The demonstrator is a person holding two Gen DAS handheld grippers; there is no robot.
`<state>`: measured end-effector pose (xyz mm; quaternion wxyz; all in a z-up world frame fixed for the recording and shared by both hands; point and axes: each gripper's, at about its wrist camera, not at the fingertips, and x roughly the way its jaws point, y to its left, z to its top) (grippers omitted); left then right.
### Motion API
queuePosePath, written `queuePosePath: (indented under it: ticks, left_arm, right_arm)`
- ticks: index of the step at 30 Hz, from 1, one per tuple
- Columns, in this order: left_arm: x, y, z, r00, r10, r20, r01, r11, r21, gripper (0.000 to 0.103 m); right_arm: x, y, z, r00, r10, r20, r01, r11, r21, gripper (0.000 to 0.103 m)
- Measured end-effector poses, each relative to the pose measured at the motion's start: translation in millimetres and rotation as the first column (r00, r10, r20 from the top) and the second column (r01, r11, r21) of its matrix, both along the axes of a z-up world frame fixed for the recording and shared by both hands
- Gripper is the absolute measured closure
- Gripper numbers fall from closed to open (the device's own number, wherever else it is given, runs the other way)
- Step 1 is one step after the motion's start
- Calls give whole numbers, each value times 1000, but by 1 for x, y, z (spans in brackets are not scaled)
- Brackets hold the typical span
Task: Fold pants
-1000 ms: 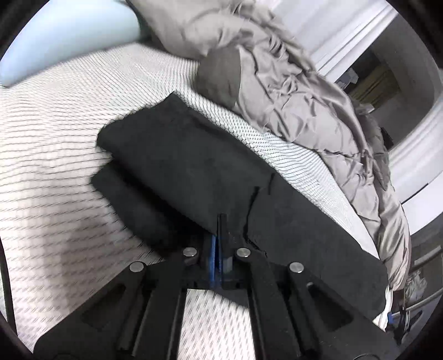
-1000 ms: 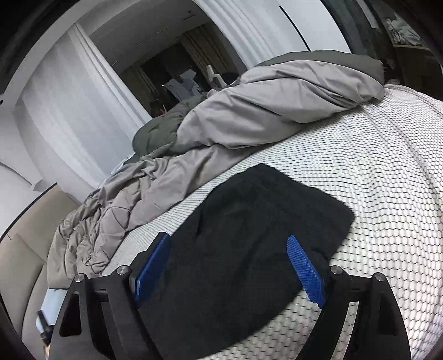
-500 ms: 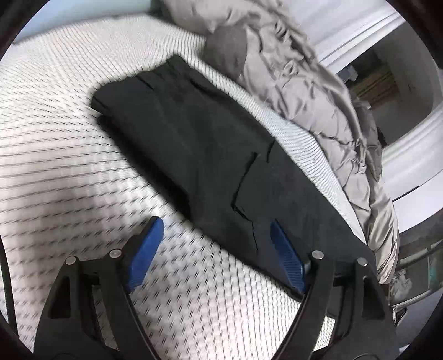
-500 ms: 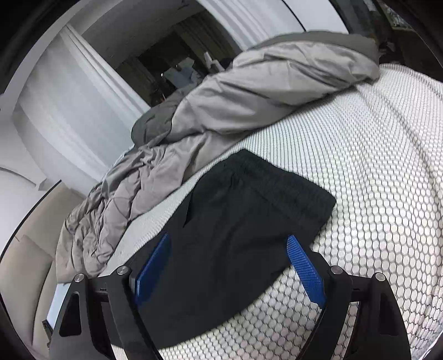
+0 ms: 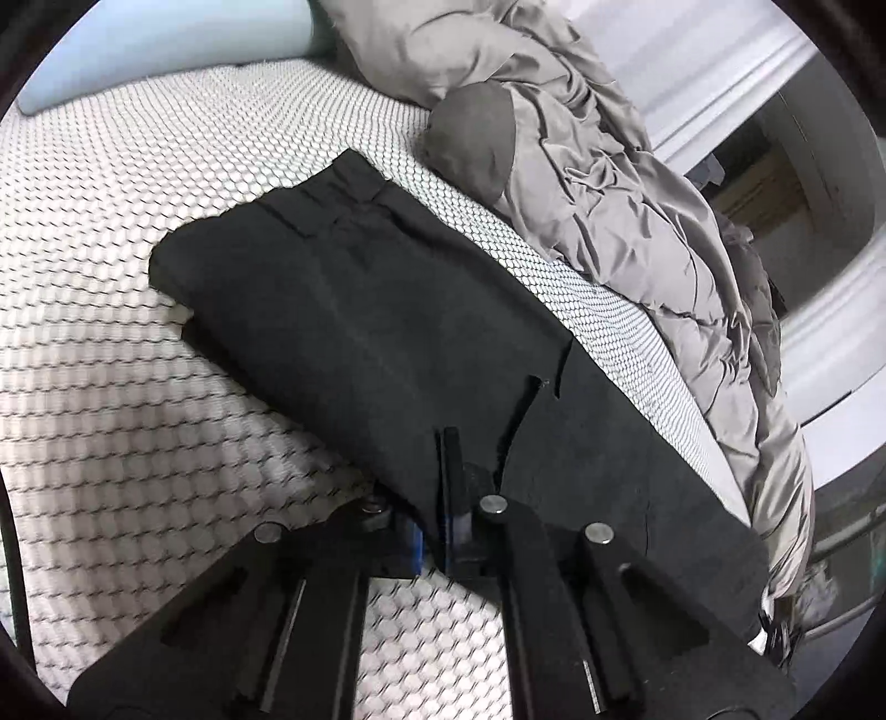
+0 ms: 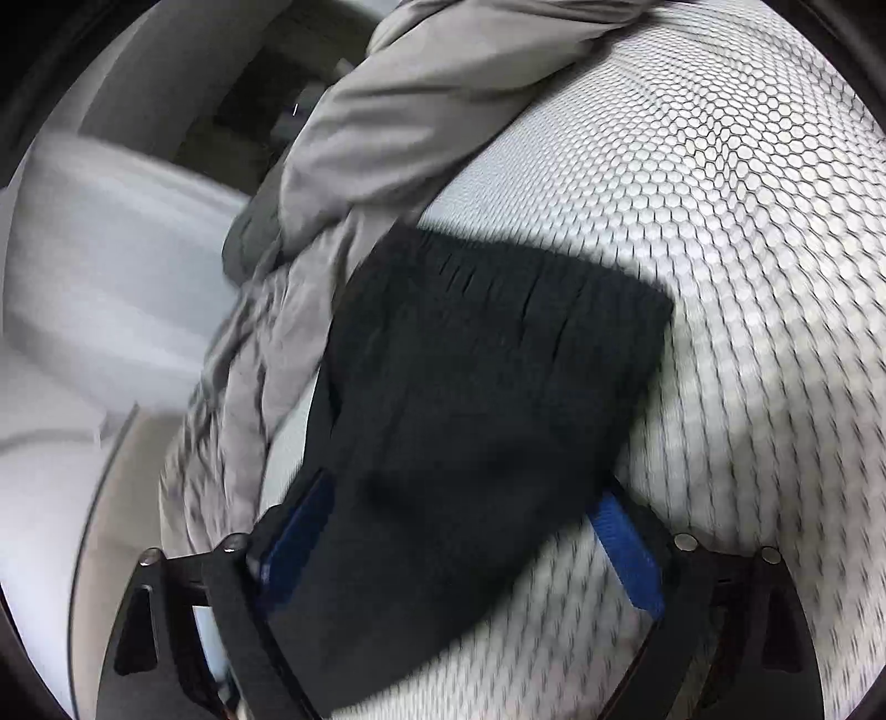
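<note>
Black pants [image 5: 398, 332] lie folded in a long strip on the white honeycomb-patterned bed sheet [image 5: 122, 432]. My left gripper [image 5: 443, 498] is shut on the pants' near edge, about midway along the strip, with the cloth pinched between its fingers. In the right wrist view the pants [image 6: 487, 387] run from the gathered waistband at the top down between my jaws. My right gripper [image 6: 462, 548] is open and its jaws are closing. It straddles the strip with one blue pad [image 6: 626, 554] clear on the right, while the other is partly hidden behind the cloth edge.
A rumpled grey duvet [image 5: 609, 194] is piled along the far side of the bed, also in the right wrist view [image 6: 421, 111]. A pale blue pillow [image 5: 138, 44] lies at the head. The bed's edge drops off beyond the duvet.
The left gripper opened, let the pants settle flat, then shut again on their near edge. The right gripper sank closer to the pants and rolled, now straddling the strip.
</note>
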<state>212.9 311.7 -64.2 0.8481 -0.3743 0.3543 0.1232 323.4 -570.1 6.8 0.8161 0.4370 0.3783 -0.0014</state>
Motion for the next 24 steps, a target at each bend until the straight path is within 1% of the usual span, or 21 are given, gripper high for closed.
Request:
queuePosePath:
  ticks: [1,2,3,4,5,6,8,9,11,12,13,14,15,17,18,19,20,21,22,23,24]
  left_arm:
    - [-9,0,4,1000,0,8,0,1000,10,101]
    - [-14,1,7,1000,1,14,-1,1000,15,101]
    - [-26,1,12,1000,-1,22,0,1000,22,101]
    - [-40,0,18,1000,0,28,-1,999,34,101]
    - [-59,-1,26,999,1,36,-3,998,56,101]
    - [-71,-1,33,999,-2,43,-1,998,70,101]
    - [-102,-1,44,999,4,52,-8,996,85,101]
    - [-113,0,44,999,12,45,-16,996,92,101]
    - [-128,0,39,1000,15,-7,-14,992,125,98]
    - [-132,0,36,1000,15,-24,-12,992,126,93]
    - [-135,1,33,998,20,-52,-14,993,117,87]
    - [-139,1,32,997,25,-71,-16,993,114,84]
    - [-142,0,34,997,22,-67,-14,993,118,80]
    - [-154,-5,44,999,17,-39,-11,988,152,69]
    - [-160,-8,50,1000,18,-23,-14,985,170,53]
    - [-167,-12,56,1000,19,-12,-16,983,185,33]
    - [-177,-17,63,1000,20,6,-21,979,205,25]
    - [-182,-22,68,1000,19,19,-23,976,218,17]
    - [-185,-27,74,999,12,30,-18,973,232,17]
    - [-189,-37,83,999,-16,43,5,970,244,15]
    - [-189,-43,86,998,-39,51,25,969,246,11]
  right_arm:
    - [4,-2,-2,1000,-29,5,29,1000,-8,40]
    - [7,-4,-2,999,-50,-4,49,998,-26,56]
    - [7,-4,-2,999,-46,-7,46,999,-27,74]
    - [5,-3,-1,1000,-31,0,31,999,-16,87]
    - [1,-1,3,1000,-13,9,14,1000,-14,89]
    - [-8,3,9,1000,1,13,0,1000,-31,90]
    - [-35,9,28,999,35,40,-32,997,-63,90]
    - [-47,12,35,998,45,41,-42,996,-73,90]
    - [-76,17,46,997,66,47,-61,993,-101,90]
    - [-88,21,45,997,70,38,-65,991,-116,87]
    - [-96,23,39,997,78,3,-77,987,-142,72]
    - [-101,25,33,995,97,-39,-102,981,-168,61]
    - [-105,24,24,991,106,-87,-120,977,-178,57]
    - [-117,14,25,996,76,-46,-81,990,-114,55]
    - [-123,8,32,998,54,-25,-56,993,-100,47]
    - [-129,2,38,1000,25,9,-24,995,-97,32]
    - [-135,-5,44,999,-7,47,11,995,-97,25]
    - [-137,-10,48,997,-33,67,39,995,-96,22]
    - [-137,-14,47,996,-43,72,49,995,-82,22]
    - [-132,-17,43,997,-38,63,41,998,-56,23]
    - [-124,-18,35,999,-18,32,19,999,-29,36]
